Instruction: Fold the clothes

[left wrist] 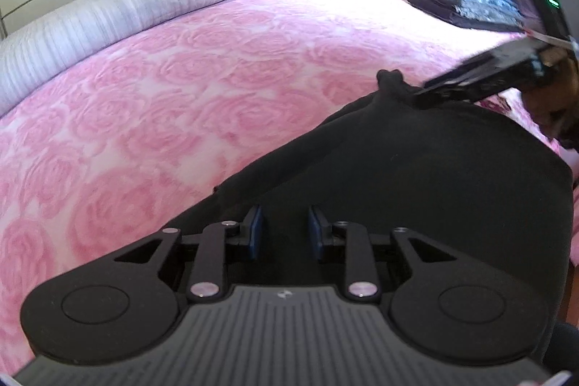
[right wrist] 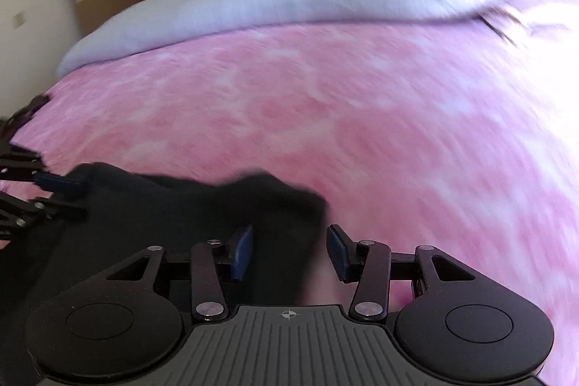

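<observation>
Black garment (left wrist: 416,176) is my landmark, lying dark and rumpled on the pink rose-patterned bedspread (left wrist: 181,89), at the near edge of the bed. Nearest to me, in the left wrist view, my left gripper (left wrist: 284,234) sits right over the cloth, its blue pads narrowly apart with dark fabric showing between them; I cannot tell whether they actually pinch it or only hang above it. In the right wrist view, my right gripper (right wrist: 289,250) stands at the garment's right-hand border, moderately wide; the left pad is over the black cloth, the right pad over bare pink cover, so the edge runs between them without being clamped, as far as I can see through the blur.

Farther out, the garment's long axis runs roughly across from one gripper to the other, with a small bunched peak at its far end beside my right tool. I judge the coming move turns on this: both tools hold the same near side of the cloth, left deeper in, right at the corner, and the free bedspread lies beyond the garment.

Well beyond it, a folded dark stack (left wrist: 466,0) rests toward the pillows (left wrist: 119,6).
</observation>
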